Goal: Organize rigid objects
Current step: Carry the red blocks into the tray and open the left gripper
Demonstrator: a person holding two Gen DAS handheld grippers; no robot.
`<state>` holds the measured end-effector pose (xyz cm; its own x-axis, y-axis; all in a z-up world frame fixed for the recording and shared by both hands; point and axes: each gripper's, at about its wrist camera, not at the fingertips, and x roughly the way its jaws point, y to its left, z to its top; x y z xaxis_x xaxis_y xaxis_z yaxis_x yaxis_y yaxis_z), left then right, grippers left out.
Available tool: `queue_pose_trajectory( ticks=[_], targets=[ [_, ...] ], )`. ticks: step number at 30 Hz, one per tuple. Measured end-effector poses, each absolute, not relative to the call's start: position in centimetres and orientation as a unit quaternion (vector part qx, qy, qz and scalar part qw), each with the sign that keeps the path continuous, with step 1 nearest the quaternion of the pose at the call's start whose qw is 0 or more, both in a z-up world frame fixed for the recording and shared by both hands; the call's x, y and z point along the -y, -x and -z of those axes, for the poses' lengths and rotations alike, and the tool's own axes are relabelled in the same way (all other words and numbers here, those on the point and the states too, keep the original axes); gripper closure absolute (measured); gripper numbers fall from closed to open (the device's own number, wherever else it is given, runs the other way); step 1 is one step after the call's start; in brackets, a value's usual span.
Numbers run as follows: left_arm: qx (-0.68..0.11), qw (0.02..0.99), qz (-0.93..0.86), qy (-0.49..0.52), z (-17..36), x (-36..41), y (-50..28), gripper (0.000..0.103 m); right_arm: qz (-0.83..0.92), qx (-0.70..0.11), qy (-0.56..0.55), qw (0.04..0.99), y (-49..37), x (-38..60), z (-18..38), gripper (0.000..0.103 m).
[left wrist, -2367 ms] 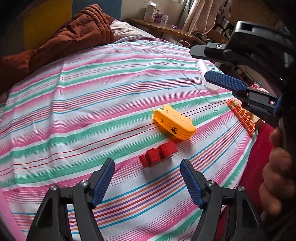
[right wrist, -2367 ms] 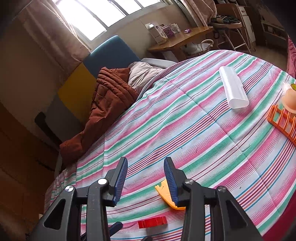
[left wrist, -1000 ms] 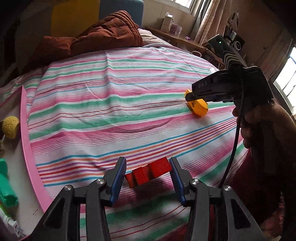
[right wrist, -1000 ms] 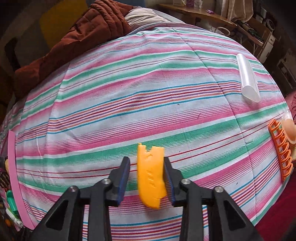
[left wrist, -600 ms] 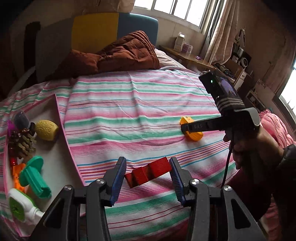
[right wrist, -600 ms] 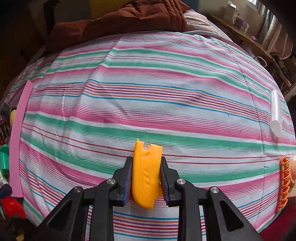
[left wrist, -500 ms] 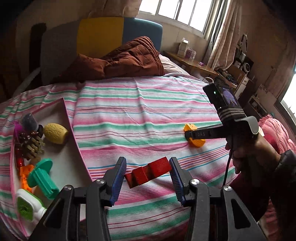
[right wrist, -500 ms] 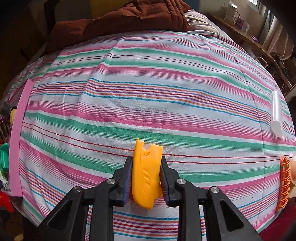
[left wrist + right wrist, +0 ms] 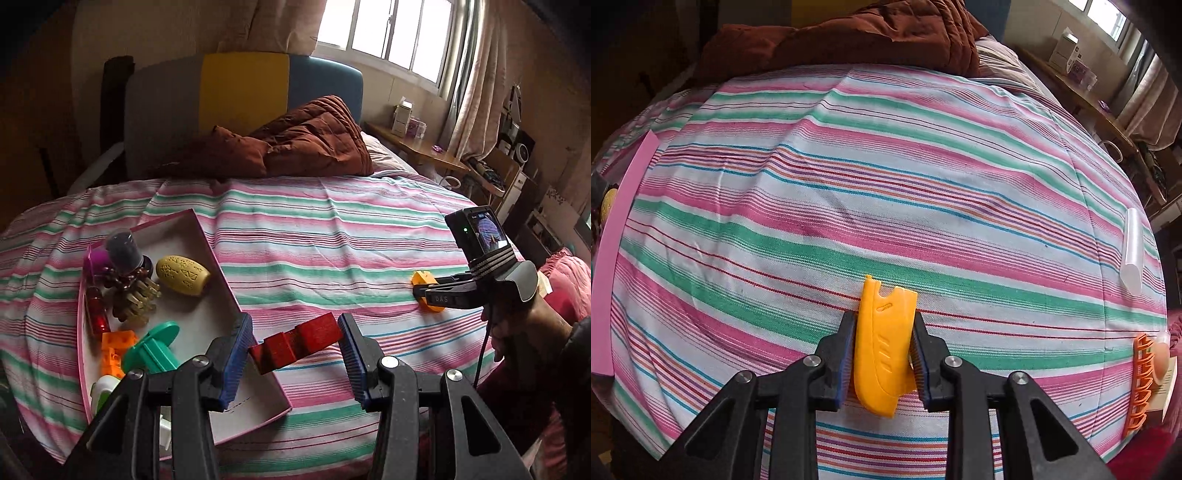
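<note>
My left gripper (image 9: 295,349) is shut on a red block piece (image 9: 295,345) and holds it in the air above the near right corner of a pink-rimmed white box (image 9: 221,273). The box holds several toys, among them a yellow oval (image 9: 183,275) and a green plastic piece (image 9: 151,349). My right gripper (image 9: 882,363) is shut on a flat orange plastic scraper (image 9: 881,347) low over the striped bedspread (image 9: 886,184). That gripper (image 9: 424,291) also shows in the left wrist view, at the right, with the scraper (image 9: 424,279) between its fingers.
A clear plastic tube (image 9: 1132,251) lies on the bed at the right. An orange rack (image 9: 1141,384) sits at the bed's right edge. A brown quilt (image 9: 295,147) is heaped at the headboard. The box's pink rim (image 9: 613,243) runs along the left.
The left gripper has lifted and swung left with the red block, bringing the toy box under it. The right gripper closed on the orange scraper and has stayed nearly still since.
</note>
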<state>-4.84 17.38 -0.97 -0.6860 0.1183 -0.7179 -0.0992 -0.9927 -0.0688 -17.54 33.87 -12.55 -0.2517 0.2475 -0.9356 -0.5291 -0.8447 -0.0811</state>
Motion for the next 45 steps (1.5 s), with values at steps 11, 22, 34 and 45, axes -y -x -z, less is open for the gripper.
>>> queue_pose_trajectory(
  ticks=[11,22,34,45],
  targets=[
    [0.023,0.044,-0.918,0.394,1.1,-15.7,4.1,0.055,-0.781,-0.132,0.557,0.249,17.7,-33.9,12.6,0.074],
    [0.061,0.045,-0.908,0.413,2.1,-13.6,4.3,0.055,-0.782,-0.111,0.558,0.254,17.7,-33.2,12.5,0.074],
    [0.169,0.050,-0.879,0.443,3.4,-7.4,9.1,0.055,-0.783,-0.102,0.559,0.254,18.0,-33.2,12.6,0.074],
    [0.136,0.063,-0.868,0.474,5.8,-8.1,14.5,0.055,-0.783,-0.099,0.559,0.254,18.0,-33.0,12.5,0.074]
  ],
)
